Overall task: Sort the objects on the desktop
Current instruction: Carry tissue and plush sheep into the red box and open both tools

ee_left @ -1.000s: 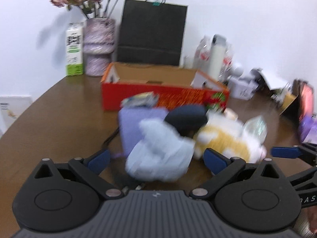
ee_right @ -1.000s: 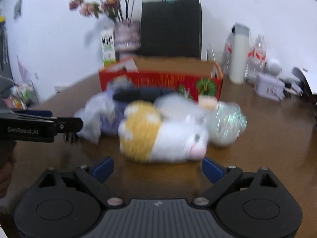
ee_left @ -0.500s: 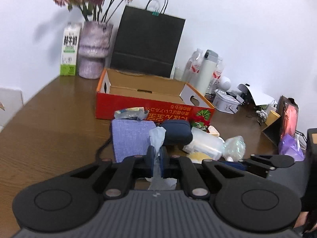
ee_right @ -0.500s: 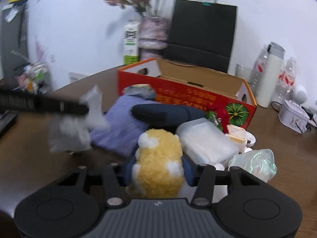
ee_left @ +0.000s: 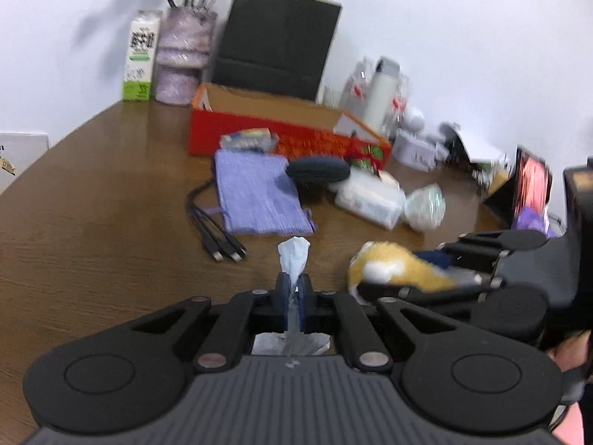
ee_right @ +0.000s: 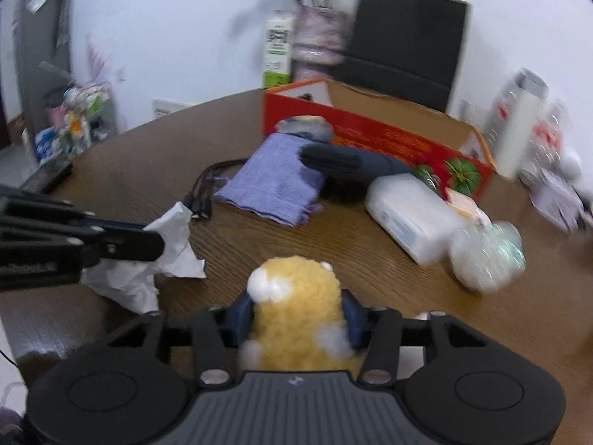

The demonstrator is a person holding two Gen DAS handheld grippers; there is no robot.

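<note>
My left gripper [ee_left: 293, 289] is shut on a crumpled white tissue [ee_left: 294, 256] and holds it above the brown table; the tissue also shows in the right wrist view [ee_right: 163, 256]. My right gripper [ee_right: 296, 315] is shut on a yellow and white plush toy [ee_right: 296, 296], which also shows at the right of the left wrist view [ee_left: 393, 270]. Further back lie a purple cloth pouch [ee_left: 259, 193], a dark navy case [ee_left: 318, 170], a white wipes pack [ee_left: 370, 196] and a clear crumpled bag [ee_left: 424, 204].
An open red cardboard box [ee_left: 281, 126] stands behind the pile, with a black paper bag [ee_left: 278, 37], a flower vase [ee_left: 181, 59] and a milk carton [ee_left: 141, 59] by the wall. Black cables [ee_left: 215, 230] lie left of the pouch. Bottles and a tablet stand at the right.
Both grippers have closed on their objects and pulled back toward me: the left with the tissue, the right with the plush toy, both lifted away from the pile.
</note>
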